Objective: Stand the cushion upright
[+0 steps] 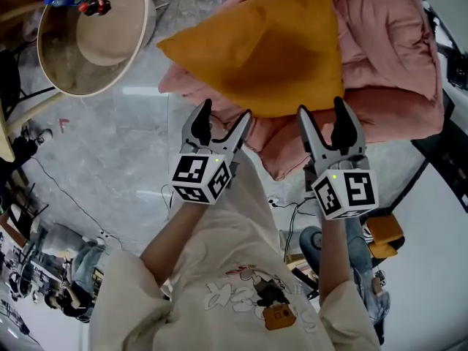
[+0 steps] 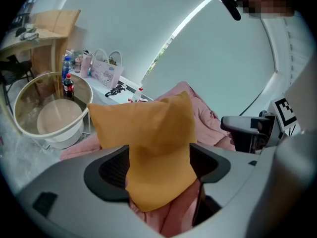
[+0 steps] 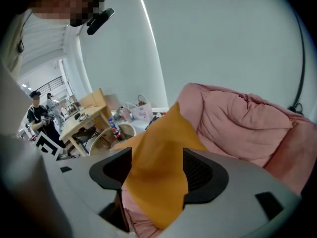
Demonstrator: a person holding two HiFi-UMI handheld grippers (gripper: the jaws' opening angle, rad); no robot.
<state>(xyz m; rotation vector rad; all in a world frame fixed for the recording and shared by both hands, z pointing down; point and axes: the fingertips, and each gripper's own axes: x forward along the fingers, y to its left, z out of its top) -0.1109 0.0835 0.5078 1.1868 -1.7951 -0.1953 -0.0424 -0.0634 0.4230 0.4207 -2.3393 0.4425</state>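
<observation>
Left gripper jaws moderately apart, nothing clamped. The orange cushion shows in the gap, its near edge at the tips, pads not pressing. Right gripper is the same: jaws half open at the cushion's near edge. The cushion leans on the pink quilt. Round basket is far left.
</observation>
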